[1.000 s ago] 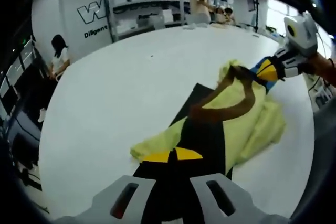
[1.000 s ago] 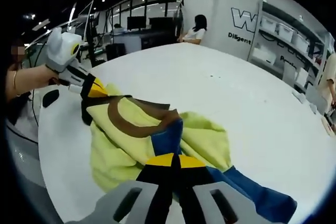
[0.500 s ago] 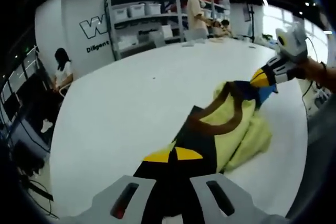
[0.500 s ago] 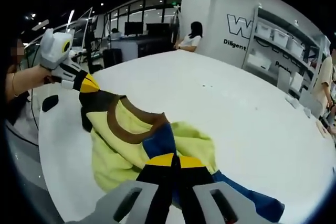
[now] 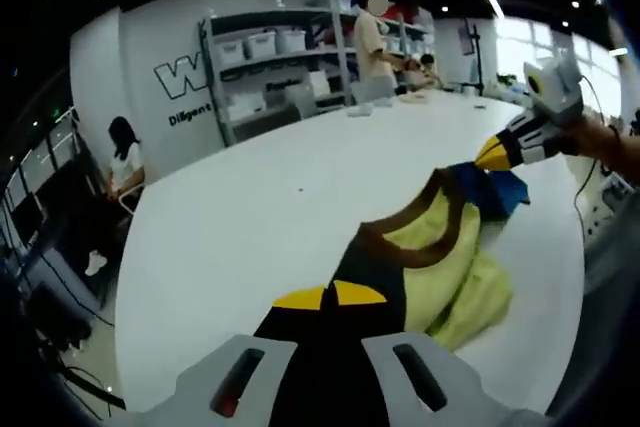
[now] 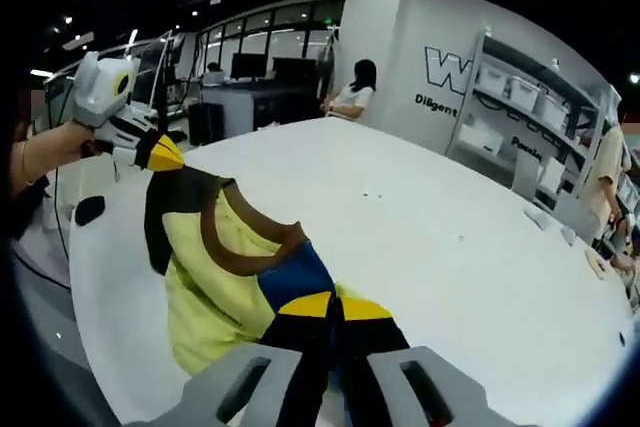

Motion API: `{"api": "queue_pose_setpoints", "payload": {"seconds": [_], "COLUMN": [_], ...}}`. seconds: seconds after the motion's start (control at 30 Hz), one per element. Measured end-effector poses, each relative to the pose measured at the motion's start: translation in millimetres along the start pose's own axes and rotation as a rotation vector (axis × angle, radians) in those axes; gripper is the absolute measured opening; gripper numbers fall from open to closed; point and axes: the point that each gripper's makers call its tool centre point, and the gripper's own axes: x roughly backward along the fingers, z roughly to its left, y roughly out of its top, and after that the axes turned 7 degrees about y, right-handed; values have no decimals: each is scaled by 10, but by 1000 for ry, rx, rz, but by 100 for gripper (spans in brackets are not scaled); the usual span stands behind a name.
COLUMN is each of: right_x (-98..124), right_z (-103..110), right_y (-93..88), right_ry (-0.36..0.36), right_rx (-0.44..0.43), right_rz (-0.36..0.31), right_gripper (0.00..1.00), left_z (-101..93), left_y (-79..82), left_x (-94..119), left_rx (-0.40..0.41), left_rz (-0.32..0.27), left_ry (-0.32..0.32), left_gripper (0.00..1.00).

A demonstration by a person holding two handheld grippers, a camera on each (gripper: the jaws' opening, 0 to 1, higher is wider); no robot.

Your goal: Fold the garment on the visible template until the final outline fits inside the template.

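A yellow-green garment [image 5: 445, 272] with a brown collar [image 5: 420, 243], one black shoulder and one blue shoulder hangs stretched between my two grippers above the white table [image 5: 250, 197]. My left gripper [image 5: 330, 295] is shut on the black shoulder. My right gripper [image 5: 492, 154] comes in from the right, shut on the blue shoulder. In the right gripper view my right gripper [image 6: 328, 305] pinches the blue part, and the left gripper [image 6: 165, 157] holds the black part at upper left. The garment's [image 6: 200, 282] lower body droops onto the table [image 6: 450, 247].
Shelves with white bins [image 5: 270, 42] stand beyond the table, with a standing person [image 5: 375, 32] beside them. A seated person [image 5: 122, 147] is at the table's far side. A small dark oval object [image 6: 88, 209] lies near the table edge under the left gripper.
Both grippers have risen and the garment has lifted with them. Less cloth lies spread on the table, and the collar now hangs taut between the two shoulders.
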Motion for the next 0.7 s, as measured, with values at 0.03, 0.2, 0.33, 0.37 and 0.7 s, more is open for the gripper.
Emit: {"api": "queue_pose_setpoints", "payload": {"seconds": [0.03, 0.2, 0.33, 0.37, 0.7], "right_x": [5, 11, -2, -7, -208], "right_z": [-14, -153, -270, -288, -610], "right_y": [31, 241, 434, 470, 808], "right_ry": [-2, -28, -45, -48, -86], "right_rx": [4, 36, 45, 50, 114], "right_rz": [-1, -23, -48, -52, -53], "right_gripper": [0, 0, 0, 0, 0], "left_z": [13, 91, 166, 180, 441], "left_y": [66, 271, 435, 465, 719], "left_x": [-10, -78, -165, -183, -501], "left_rx": [4, 16, 31, 30, 41], "left_rz": [-15, -51, -84, -89, -115], "left_ry": [3, 27, 47, 50, 101], "left_gripper": [0, 0, 0, 0, 0]}}
